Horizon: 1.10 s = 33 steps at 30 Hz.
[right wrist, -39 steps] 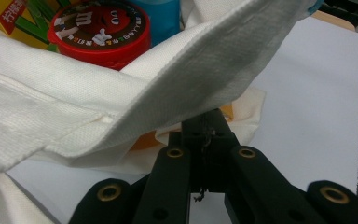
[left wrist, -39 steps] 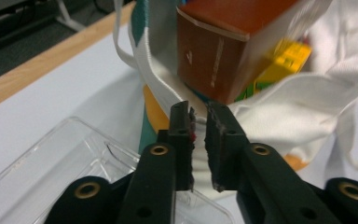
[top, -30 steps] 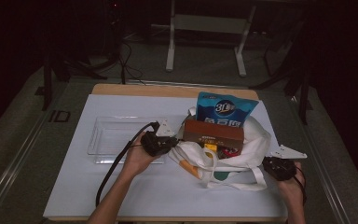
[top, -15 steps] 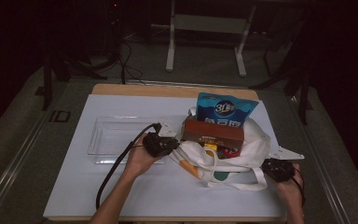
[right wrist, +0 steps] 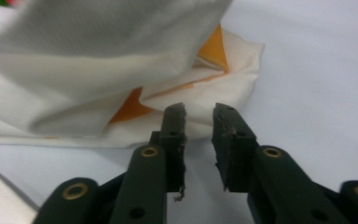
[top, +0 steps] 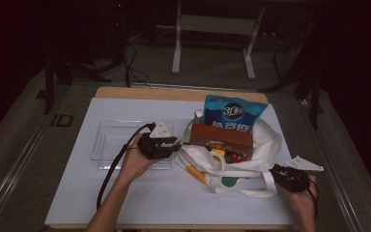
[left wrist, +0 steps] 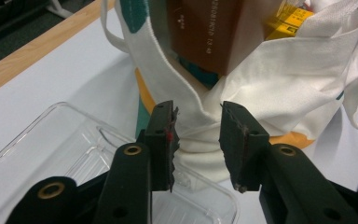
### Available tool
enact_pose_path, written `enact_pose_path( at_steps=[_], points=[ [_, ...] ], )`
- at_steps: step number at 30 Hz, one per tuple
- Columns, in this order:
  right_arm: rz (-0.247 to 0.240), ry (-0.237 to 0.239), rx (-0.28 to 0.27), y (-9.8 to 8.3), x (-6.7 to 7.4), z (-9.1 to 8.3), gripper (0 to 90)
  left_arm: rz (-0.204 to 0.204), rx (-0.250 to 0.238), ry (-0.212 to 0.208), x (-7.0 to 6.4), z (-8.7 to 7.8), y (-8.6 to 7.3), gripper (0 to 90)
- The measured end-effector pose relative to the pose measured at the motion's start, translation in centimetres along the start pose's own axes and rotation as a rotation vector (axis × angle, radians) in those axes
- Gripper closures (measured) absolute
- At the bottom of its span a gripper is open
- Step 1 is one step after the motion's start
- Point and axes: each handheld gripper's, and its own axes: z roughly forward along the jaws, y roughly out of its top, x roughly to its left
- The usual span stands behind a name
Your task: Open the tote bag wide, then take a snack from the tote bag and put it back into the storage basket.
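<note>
With both the left hand-held gripper [left wrist: 198, 140] and the right hand-held gripper [right wrist: 199, 140] having just opened and gripping nothing, the released tote bag [top: 251, 159] may slump and spill its brown box [top: 221, 137].

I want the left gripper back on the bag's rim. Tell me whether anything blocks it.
Nothing visible does. The left gripper has just been opening its fingers, and the white tote bag cloth lies right ahead between them, over the corner of the clear tray. The brown box sits farther back, inside the bag.
</note>
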Motion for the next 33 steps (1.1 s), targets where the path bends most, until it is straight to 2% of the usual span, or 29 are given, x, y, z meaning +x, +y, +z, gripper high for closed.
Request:
enact_pose_path(
  at_steps=[5,11,14,16,33],
  points=[
    [0.032,-0.011,0.009,-0.5,-0.1,0.6,68.1,-0.008,-0.004,-0.009,0.5,-0.4,-0.3,62.3],
    [0.039,-0.021,0.020,-0.9,0.1,0.8,64.8,-0.015,-0.010,-0.014,1.0,-0.7,-0.5,61.6],
    [0.058,-0.018,0.017,-1.2,0.3,0.7,62.4,-0.026,-0.008,-0.002,1.6,-0.8,-0.6,61.5],
    [0.059,-0.033,0.021,-1.3,0.5,0.7,60.9,-0.031,-0.014,-0.001,1.8,-0.9,-0.6,61.5],
    [0.067,-0.044,0.037,-1.4,0.7,0.8,55.6,0.007,-0.016,-0.021,2.4,-1.3,-0.4,59.4]
  ],
)
